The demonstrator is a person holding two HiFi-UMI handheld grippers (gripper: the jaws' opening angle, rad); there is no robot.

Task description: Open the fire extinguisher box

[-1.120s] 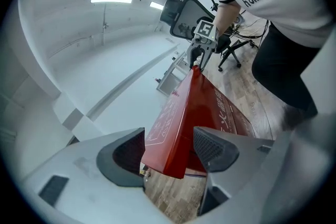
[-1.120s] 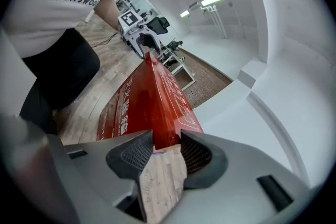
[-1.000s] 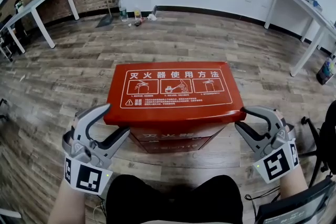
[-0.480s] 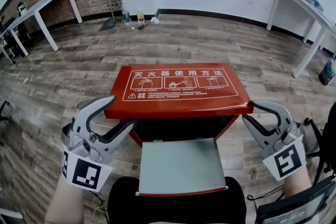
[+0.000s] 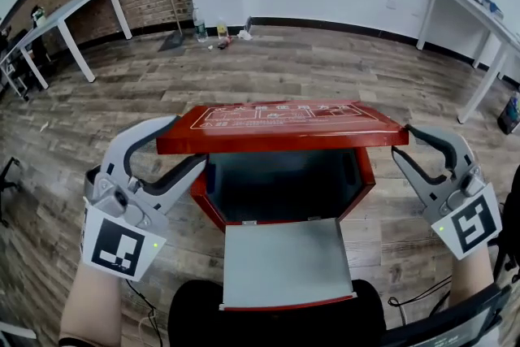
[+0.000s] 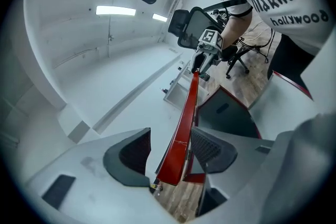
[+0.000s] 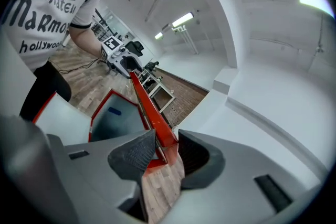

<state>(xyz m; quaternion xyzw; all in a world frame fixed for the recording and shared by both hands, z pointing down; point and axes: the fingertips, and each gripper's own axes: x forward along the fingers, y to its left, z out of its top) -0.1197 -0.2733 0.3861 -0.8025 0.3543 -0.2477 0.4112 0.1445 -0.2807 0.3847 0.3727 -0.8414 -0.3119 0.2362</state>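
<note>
The red fire extinguisher box (image 5: 360,183) stands on the wooden floor in front of me. Its lid (image 5: 284,126) is raised at the front and the dark inside shows. The front panel (image 5: 284,260) lies folded down toward me, grey side up. My left gripper (image 5: 185,144) straddles the lid's left edge (image 6: 186,118); its jaws have just been closing, the lower pad under the lid, a gap at the other pad. My right gripper (image 5: 404,142) holds the lid's right edge (image 7: 149,110); its jaws have been closing and both pads meet the rim.
White tables stand at the far left (image 5: 73,8) and far right (image 5: 471,4). Bottles and a dustpan (image 5: 199,24) sit by the back wall. A black chair (image 5: 455,321) is at my lower right. My legs are just behind the folded panel.
Both grippers have risen, tilting the lid up from flat to raised. The front panel, upright one second ago, has dropped flat toward me and the box's inside now shows.
</note>
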